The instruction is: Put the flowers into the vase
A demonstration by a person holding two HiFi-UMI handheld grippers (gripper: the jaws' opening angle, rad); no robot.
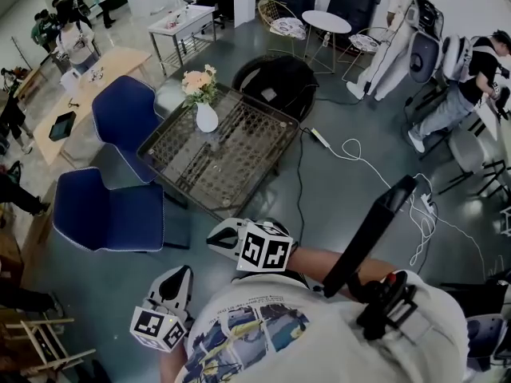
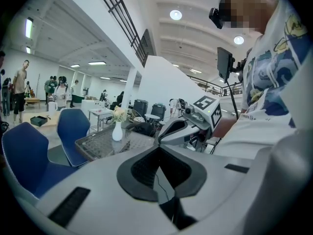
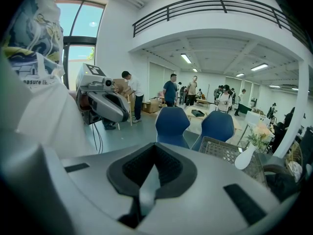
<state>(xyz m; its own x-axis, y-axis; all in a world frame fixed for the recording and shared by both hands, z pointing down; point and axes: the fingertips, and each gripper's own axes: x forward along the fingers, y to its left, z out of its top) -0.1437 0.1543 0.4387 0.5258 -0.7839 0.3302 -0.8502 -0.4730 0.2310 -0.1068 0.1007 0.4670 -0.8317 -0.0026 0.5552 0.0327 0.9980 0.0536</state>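
The person wears a white blue-printed T-shirt [image 1: 339, 335].

Flowers [image 1: 200, 80] too small to count; stems hidden inside vase [image 1: 207, 119].

Our head view looks steeply down from above, the dark wire-mesh table [image 1: 239, 166] well ahead. Each gripper view sits low by our torso [image 1: 319, 333], aimed across it; all three share that table's white vase [image 1: 207, 119] and blue chairs [image 1: 124, 110].
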